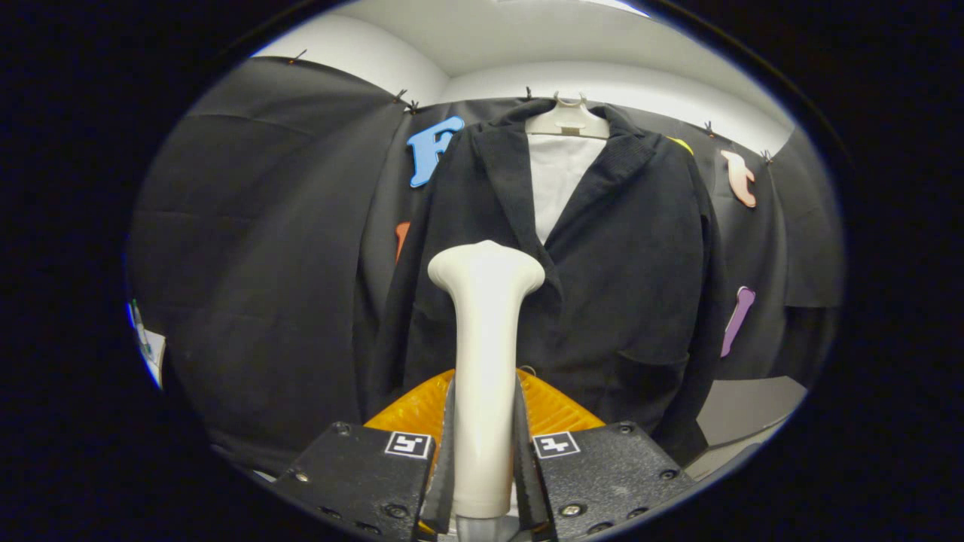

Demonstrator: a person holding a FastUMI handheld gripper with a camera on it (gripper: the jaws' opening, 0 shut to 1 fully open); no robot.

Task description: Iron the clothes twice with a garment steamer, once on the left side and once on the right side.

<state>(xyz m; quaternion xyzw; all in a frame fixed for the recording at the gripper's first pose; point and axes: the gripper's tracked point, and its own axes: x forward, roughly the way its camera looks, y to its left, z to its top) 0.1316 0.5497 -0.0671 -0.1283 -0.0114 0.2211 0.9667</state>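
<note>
Two fingers of the gripper (483, 459) pinch the garment steamer (485, 361) handle, upright, head at 12 o'clock from the fingers. Dark jacket (625, 286) hangs on a hanger (566, 120) beyond, head over its left front. Contact uncertain. Progress: steamer held; cannot tell whether either pass is done.

Black cloth wall (263, 248) (pinned up) under a white ceiling (527, 38).
</note>
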